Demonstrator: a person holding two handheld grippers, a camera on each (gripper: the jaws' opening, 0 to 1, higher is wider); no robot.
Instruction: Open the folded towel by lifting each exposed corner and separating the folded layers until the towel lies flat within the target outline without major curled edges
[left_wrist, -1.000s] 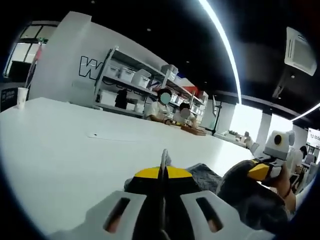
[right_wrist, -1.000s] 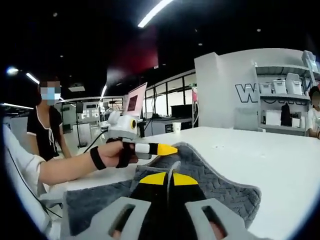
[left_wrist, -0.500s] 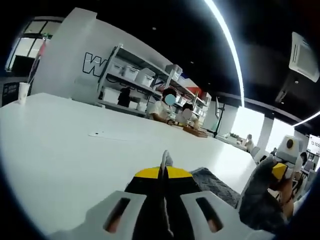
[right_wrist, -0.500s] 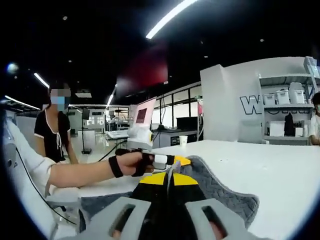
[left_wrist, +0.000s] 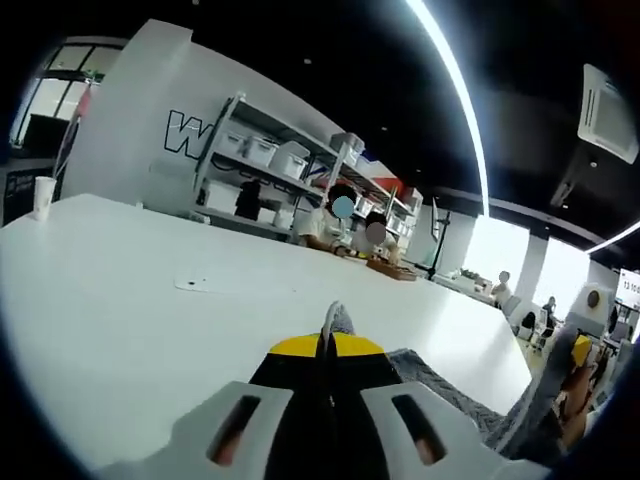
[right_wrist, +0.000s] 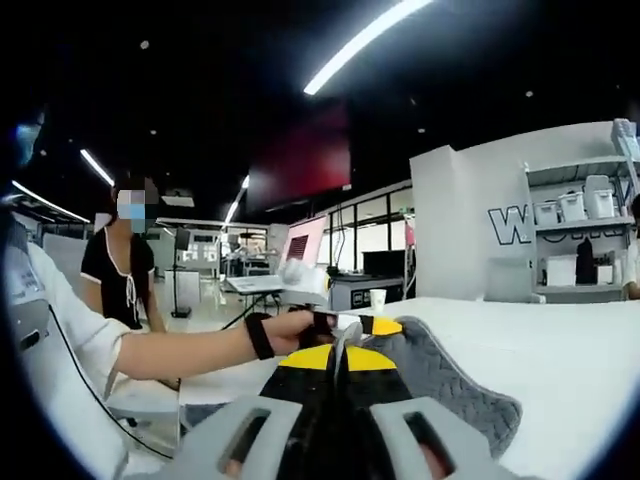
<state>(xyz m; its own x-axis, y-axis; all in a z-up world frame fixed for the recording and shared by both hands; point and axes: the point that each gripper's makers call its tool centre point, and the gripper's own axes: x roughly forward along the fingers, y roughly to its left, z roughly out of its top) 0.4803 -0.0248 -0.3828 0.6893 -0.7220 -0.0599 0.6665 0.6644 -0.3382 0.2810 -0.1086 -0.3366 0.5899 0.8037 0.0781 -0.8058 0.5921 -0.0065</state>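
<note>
Two grippers on the job rn, and both look clamped on the towel (right_wrist: 430, 375): in the right gripper view my right gripper (right_wrist: 340, 352) has its yellow tips pressed together w/ a thin grey edge sticking up between them, and same deal for the left gripper (left_wrist: 327, 340) in the left gripper view, jaws pinched tight on a sliver of cloth. Towel's grey w/ a herringbone weave, lifted off the white table (left_wrist: 150, 320) at the pinched corners, the rest draping down onto the tabletop just past the right gripper's tips. Left gripper also shows up close beside the towel's raised edge in the right gripper view, held in a hand (right_wrist: 300, 325) w/ a black wrist strap. Can't see any target outline from here tbh, so placement is a guess. Imo the step is spreading the layers apart, so I'd pull the two corners away from each other evenly, keep the cloth low over the table so it doesn't fold back under, and only let go once the edge is taut, otherwise corners will prob curl.
</note>
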